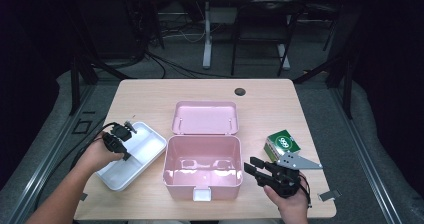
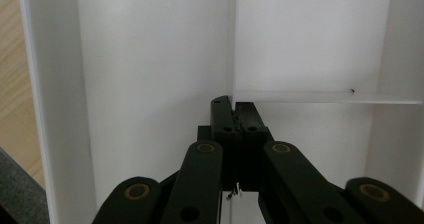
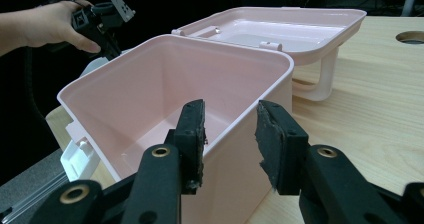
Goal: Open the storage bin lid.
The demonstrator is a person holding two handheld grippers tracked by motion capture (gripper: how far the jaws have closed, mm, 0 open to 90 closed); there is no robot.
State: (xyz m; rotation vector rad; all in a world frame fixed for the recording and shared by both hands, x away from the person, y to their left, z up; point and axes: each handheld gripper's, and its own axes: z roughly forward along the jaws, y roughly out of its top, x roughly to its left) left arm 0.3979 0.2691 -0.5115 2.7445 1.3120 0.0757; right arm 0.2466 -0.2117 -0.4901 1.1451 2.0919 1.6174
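White tray (image 1: pixel 142 151) sits beside the pink box (image 1: pixel 202 166). Left gripper (image 2: pixel 234 115) pinches its middle wall, ready to lift it into the box. Right gripper (image 3: pixel 230 134) waits, jaws spread over the box's rim

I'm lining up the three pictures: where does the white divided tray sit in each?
High view: white tray, left of the pink box.
Left gripper view: the tray's walls and divider, behind shut jaws.
Right gripper view: hard to make out behind the box's left wall.
Shared landmark: the left gripper.
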